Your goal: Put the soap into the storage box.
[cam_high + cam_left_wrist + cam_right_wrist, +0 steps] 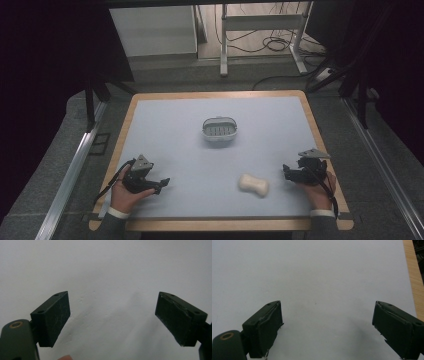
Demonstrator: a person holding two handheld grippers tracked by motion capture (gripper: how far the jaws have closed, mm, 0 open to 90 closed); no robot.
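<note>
A cream bar of soap [254, 184] with a pinched waist lies on the pale mat near the front, right of centre. A grey oval soap dish [219, 129] with a slotted floor stands at the mat's middle. My left gripper [163, 183] rests at the front left in a hand, its jaws pointing right. In the left gripper view the left gripper [112, 317] is open over bare mat. My right gripper [286, 172] sits at the front right, just right of the soap. In the right gripper view the right gripper [327, 327] is open with nothing between its jaws.
The mat covers a table with a wooden rim [216, 94]. Metal rails [75, 165] run along both sides. Behind the table stand a white frame [260, 22] and cables [275, 45] on the floor. A wooden edge [413, 277] shows at the right of the right gripper view.
</note>
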